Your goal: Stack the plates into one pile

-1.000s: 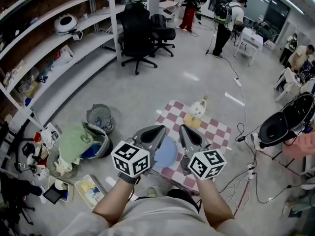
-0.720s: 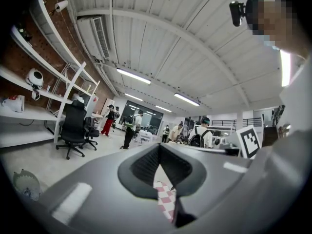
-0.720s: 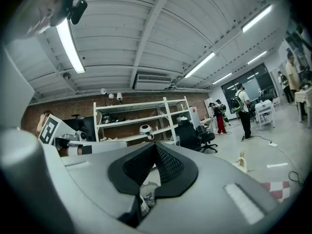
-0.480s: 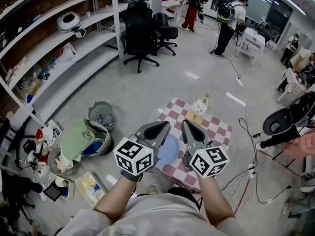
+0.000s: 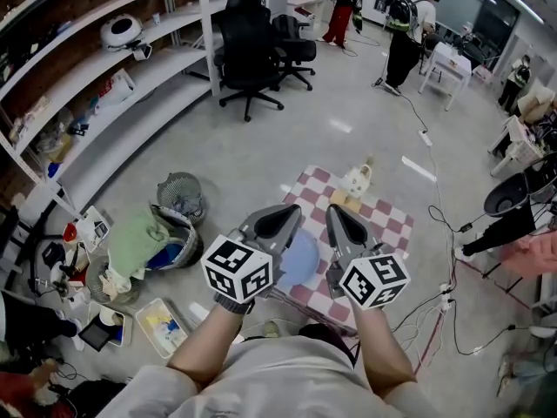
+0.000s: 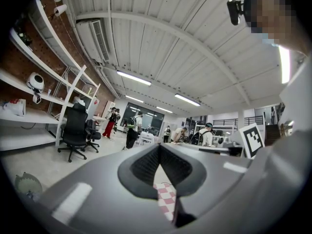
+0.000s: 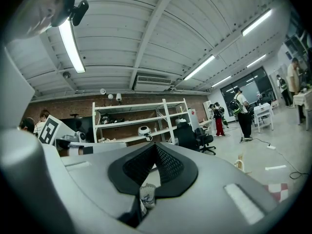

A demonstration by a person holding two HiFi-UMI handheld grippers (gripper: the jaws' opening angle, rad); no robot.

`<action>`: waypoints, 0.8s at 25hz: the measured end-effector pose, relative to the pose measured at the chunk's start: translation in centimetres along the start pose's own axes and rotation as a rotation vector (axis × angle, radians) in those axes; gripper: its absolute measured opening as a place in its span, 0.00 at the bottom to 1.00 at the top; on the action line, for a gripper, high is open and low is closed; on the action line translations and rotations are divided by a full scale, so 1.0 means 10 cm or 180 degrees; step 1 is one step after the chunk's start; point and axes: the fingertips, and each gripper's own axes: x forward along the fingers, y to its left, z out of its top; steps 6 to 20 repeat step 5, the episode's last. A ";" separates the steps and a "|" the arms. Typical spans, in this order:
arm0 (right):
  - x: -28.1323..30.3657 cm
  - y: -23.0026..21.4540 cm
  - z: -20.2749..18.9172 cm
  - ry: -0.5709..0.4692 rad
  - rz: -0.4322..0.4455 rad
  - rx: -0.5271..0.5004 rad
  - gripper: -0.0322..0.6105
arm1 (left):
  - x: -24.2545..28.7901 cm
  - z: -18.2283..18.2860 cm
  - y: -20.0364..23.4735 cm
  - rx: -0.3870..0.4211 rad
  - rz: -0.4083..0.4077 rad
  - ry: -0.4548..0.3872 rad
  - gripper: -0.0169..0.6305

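Pale blue plate (image 5: 296, 264) lies flat on the checked-cloth worktop (image 5: 387, 225), seen btwn both tools, twd its near-left part. Left tool (image 5: 290, 212) & right tool (image 5: 333, 211) are held over it, each w/ jaws closed tip to tip, nothing held. Cables (image 5: 446, 296) crowd the worktop's right edge; bare floor (image 5: 261, 164) beyond. Left gripper view catches cloth under its jaws; right gripper view shows a mesh bin (image 7: 146, 195) instead.
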 end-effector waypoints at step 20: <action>0.04 -0.01 -0.01 -0.0004 -0.0006 -0.0009 0.06 | 0.02 0.01 0.06 0.0000 0.0005 -0.0008 0.04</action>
